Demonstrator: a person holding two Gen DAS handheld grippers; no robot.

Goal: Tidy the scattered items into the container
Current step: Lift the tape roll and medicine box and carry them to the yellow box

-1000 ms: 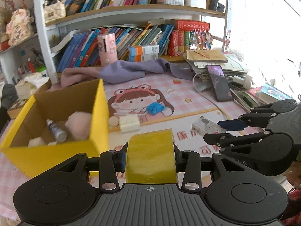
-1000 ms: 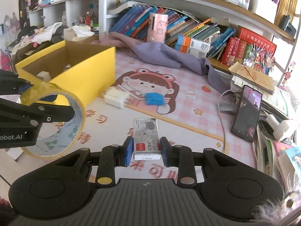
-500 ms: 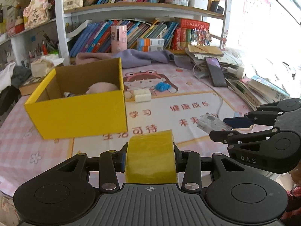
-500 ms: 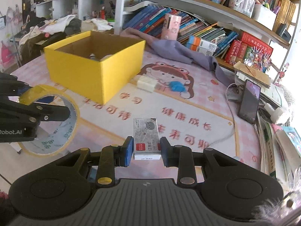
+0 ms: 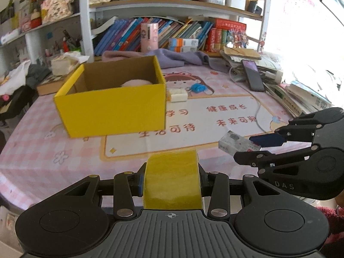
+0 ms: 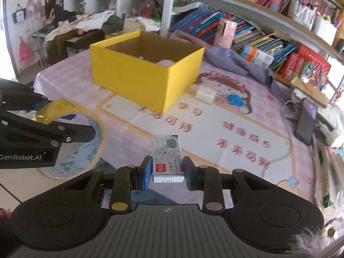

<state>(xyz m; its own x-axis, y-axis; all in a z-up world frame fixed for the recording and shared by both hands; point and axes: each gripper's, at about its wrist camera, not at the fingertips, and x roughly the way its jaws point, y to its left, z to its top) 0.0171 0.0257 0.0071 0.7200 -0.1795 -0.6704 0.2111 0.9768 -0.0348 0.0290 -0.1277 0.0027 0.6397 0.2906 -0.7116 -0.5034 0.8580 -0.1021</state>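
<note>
Both tongs have drawn back from the yellow box (image 5: 111, 105) over the bench (image 5: 32, 150): left tongs (image 5: 172, 180) clenched on the tape roll (image 5: 172, 178), right tongs (image 6: 166, 168) gripping the staple box (image 6: 167, 157). Neither item is near the box, so both deliveries remain pending.

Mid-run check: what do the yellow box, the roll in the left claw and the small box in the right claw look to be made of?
Yellow box: likely cardboard, matte yellow outside, raw brown inside.
Tape roll, held by the left claw: glossy, see-through yellowish plastic film, apparently on a printed paper core.
Staple box, held by the right claw: thin printed card, slight sheen, crisp folded edges.
</note>
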